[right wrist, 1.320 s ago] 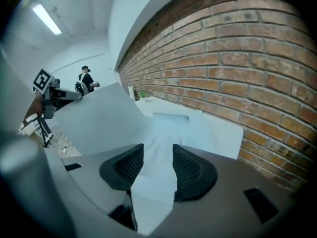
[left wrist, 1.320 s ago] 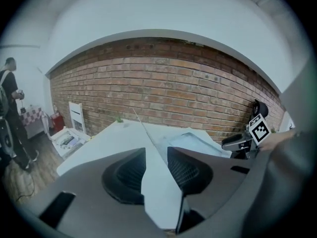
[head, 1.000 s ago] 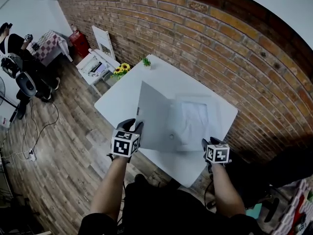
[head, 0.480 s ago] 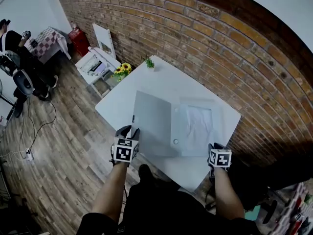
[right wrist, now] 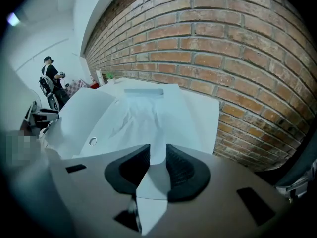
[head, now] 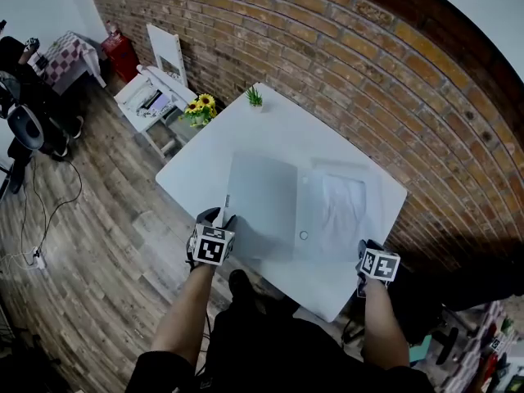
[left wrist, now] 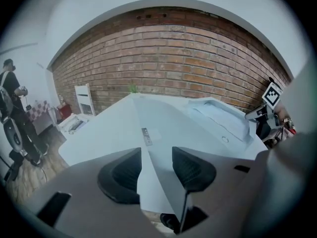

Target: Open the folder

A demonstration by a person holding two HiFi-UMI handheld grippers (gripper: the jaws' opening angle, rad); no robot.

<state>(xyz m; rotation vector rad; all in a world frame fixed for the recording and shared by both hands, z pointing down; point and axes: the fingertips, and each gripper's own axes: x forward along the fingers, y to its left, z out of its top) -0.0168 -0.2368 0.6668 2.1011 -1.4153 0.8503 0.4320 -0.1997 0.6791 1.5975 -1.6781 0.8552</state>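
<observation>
Head view: your grey plastic folder (head: 262,207) lies spread open and flat on the white surface (head: 270,125), close to its near edge.
Your left tool (head: 214,218) stands part-open astride the front cover's near corner. Your right tool (head: 368,250) is pinched down on the corner of the pocket side, where a white paper sheet (head: 342,203) sits. Expect the cover to be light, thin, floppy and slick against the pads, so it will likely bow if lifted by one corner. Take hold along the free outer edge, in from the tip, clear of the round snap stud (head: 304,236).
</observation>
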